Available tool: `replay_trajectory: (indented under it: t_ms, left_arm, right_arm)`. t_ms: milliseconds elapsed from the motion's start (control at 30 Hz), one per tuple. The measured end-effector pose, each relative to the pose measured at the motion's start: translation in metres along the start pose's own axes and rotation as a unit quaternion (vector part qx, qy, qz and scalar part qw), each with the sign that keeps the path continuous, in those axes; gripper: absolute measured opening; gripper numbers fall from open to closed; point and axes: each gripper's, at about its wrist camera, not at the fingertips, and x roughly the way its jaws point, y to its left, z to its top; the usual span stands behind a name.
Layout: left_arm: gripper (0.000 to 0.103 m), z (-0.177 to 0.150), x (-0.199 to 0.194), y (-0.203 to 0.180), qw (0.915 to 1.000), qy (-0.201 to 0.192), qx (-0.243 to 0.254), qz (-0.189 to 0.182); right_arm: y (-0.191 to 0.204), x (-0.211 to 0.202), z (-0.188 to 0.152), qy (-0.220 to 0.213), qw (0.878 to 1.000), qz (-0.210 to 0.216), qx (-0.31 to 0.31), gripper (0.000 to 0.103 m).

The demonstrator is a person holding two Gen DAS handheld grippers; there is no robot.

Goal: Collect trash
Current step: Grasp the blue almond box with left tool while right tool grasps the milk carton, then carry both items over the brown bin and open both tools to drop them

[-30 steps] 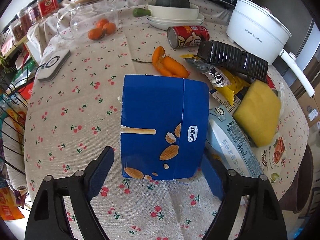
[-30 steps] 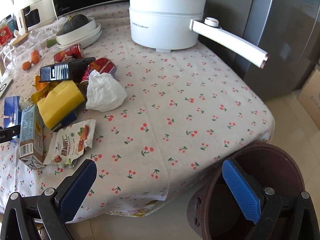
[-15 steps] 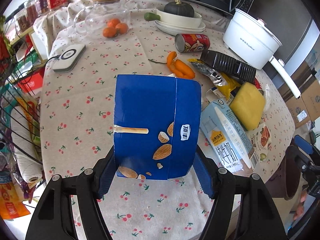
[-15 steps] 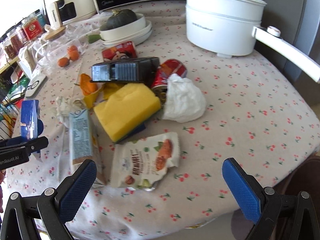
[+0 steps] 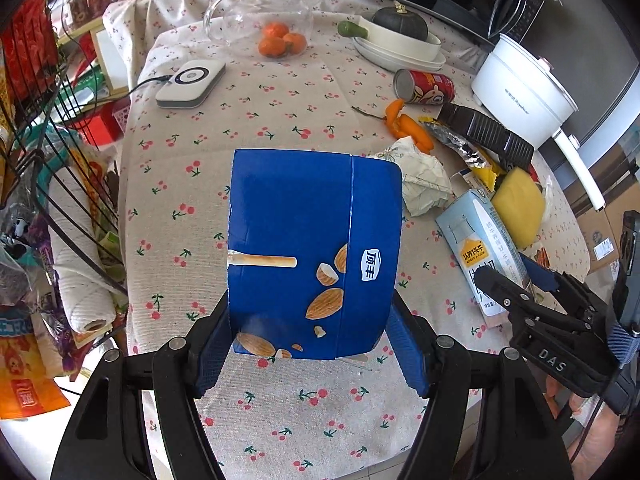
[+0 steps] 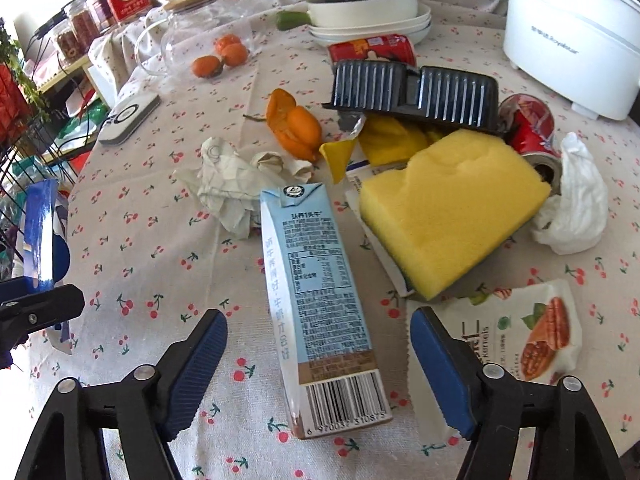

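My left gripper (image 5: pixel 310 344) is shut on a blue snack box (image 5: pixel 312 248) and holds it above the cherry-print tablecloth; the box shows edge-on at the left of the right wrist view (image 6: pixel 40 236). My right gripper (image 6: pixel 318 364) is open, its fingers on either side of a light-blue milk carton (image 6: pixel 316 304) lying on the table, not touching it. The carton also shows in the left wrist view (image 5: pixel 482 256), with the right gripper (image 5: pixel 520 280) over it. Around it lie a yellow sponge (image 6: pixel 448 208), crumpled paper (image 6: pixel 228 188), a nut packet (image 6: pixel 516 332), a white tissue (image 6: pixel 576 208) and red cans (image 6: pixel 528 124).
A black ribbed tray (image 6: pixel 416 92), orange peel (image 6: pixel 296 128), a white electric pot (image 6: pixel 568 36), stacked bowls with a squash (image 6: pixel 360 8), a glass jar with oranges (image 5: pixel 264 24) and a white charger pad (image 5: pixel 192 84) are on the table. A wire rack (image 5: pixel 48 152) stands at the left edge.
My left gripper closed on the blue box and lifted it. My right gripper swung from beside the brown bin over the table and now straddles the milk carton.
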Motion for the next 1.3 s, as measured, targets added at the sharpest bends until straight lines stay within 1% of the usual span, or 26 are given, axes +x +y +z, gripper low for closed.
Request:
replay_trajectory:
  t_ms: [33,67,100,167,233,433,567,667,833,1033,1300]
  left_arm:
    - [0.074,-0.001,0.000,0.000,1.0000,0.001,0.001,0.001]
    - [0.074,-0.001,0.000,-0.001,1.0000,0.002,0.002,0.001]
    - [0.074,-0.001,0.000,-0.002,1.0000,0.002,0.003,0.000]
    - [0.074,-0.002,-0.001,-0.004,1.0000,0.002,0.003,-0.002]
    - [0.074,-0.002,-0.004,-0.007,1.0000,-0.001,0.003,-0.005]
    - [0.074,-0.004,-0.015,-0.029,0.9997,-0.012,0.011,-0.021]
    - [0.074,-0.005,-0.019,-0.051,0.9990,-0.014,0.021,-0.037]
    - [0.074,-0.005,-0.022,-0.074,0.9980,-0.015,0.033,-0.053]
    - [0.074,-0.009,-0.025,-0.123,0.9945,-0.016,0.064,-0.081]
    - [0.074,-0.019,-0.023,-0.190,0.9871,-0.006,0.113,-0.113]
    - [0.074,-0.040,-0.019,-0.273,0.9745,0.008,0.168,-0.148]
  right_arm:
    - [0.002,0.004,0.000,0.002,1.000,-0.001,-0.002,0.069]
    - [0.004,0.007,-0.001,0.004,1.000,-0.003,-0.004,0.063]
    - [0.006,0.009,-0.002,0.007,1.000,-0.006,-0.007,0.054]
    - [0.007,0.011,-0.004,0.010,1.000,-0.009,-0.012,0.042]
    - [0.007,0.006,-0.004,0.005,1.000,-0.012,-0.011,0.041]
    - [-0.004,-0.034,-0.001,-0.034,0.999,-0.001,0.003,0.040]
    - [-0.019,-0.068,-0.003,-0.054,0.998,-0.010,-0.001,0.040]
    - [-0.039,-0.091,-0.008,-0.060,0.998,-0.024,0.003,0.040]
    - [-0.088,-0.122,-0.023,-0.058,0.996,-0.054,0.030,0.040]
    - [-0.151,-0.154,-0.045,-0.053,0.992,-0.092,0.074,0.040]
    - [-0.207,-0.187,-0.075,-0.049,0.984,-0.128,0.111,0.040]
